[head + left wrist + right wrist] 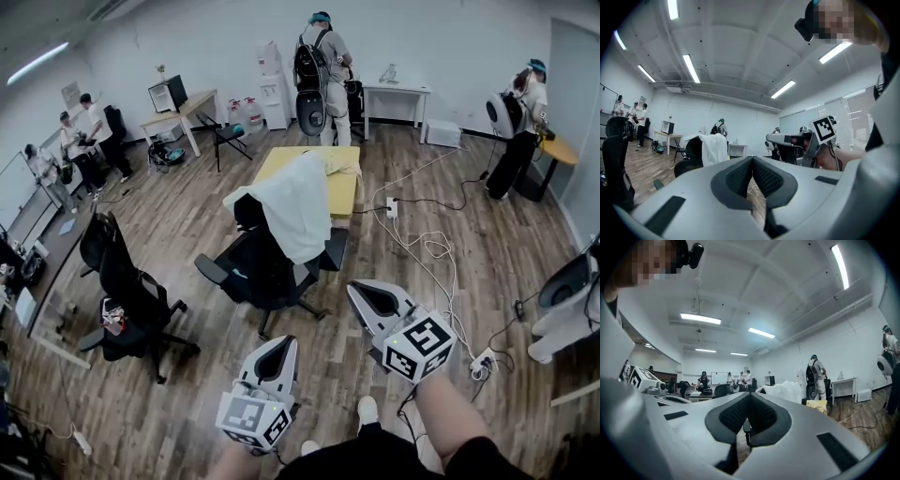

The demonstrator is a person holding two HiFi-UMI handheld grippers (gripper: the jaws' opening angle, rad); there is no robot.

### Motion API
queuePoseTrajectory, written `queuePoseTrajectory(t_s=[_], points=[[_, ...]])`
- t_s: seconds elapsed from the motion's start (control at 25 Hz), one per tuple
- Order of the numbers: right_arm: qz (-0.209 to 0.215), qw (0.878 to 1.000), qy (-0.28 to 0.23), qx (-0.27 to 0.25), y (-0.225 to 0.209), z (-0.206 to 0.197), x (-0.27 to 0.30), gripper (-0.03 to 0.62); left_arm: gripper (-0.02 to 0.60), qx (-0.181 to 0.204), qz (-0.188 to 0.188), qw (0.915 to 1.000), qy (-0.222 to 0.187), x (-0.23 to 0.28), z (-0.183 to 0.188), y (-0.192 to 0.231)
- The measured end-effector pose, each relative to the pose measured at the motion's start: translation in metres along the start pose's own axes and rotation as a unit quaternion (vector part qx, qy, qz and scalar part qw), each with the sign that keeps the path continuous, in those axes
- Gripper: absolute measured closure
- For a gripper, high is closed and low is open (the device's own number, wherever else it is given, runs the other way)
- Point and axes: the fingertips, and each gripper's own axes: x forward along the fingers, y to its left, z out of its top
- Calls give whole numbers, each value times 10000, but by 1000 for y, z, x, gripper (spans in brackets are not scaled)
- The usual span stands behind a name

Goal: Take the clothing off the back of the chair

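Observation:
A white piece of clothing [296, 203] hangs over the back of a black office chair [262, 267] in the middle of the room. Both grippers are held level, short of the chair and apart from it. My left gripper [281, 343] has its jaws together with nothing between them, and my right gripper [362, 290] is shut and empty too. In the left gripper view the clothing [714, 147] shows far ahead, past the closed left gripper [752, 160], with the right gripper [787, 139] alongside. In the right gripper view the clothing [785, 391] lies beyond the closed right gripper [749, 396].
A yellow table [339, 190] stands right behind the chair. A second black chair [131, 300] is at the left. Cables [433, 247] and a power strip [483, 362] lie on the wood floor at the right. Several people stand around the room's edges.

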Motion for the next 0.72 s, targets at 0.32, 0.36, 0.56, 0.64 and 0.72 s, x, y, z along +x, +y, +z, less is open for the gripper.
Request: queuePoseTrajectory(t_s=[0.32,0.36,0.56,0.64,0.72], points=[[178,9998,-56,75,-53,2,10,580,566,-5,192,9998,63,50,-4,-10],[231,9997,-68,67,-60,2,12,580,565,7,207,9998,60,57,-4,-11],[300,9995,-79,97,-94,7,19,580,566,-7,304,9995,61,89,-2,-18],[359,9993,-85,117,-107,7,23,580,565,-22,340,9994,74,101,-2,-19],[401,9990,-100,144,-118,8,27,580,565,-19,386,9992,84,111,-1,-19]])
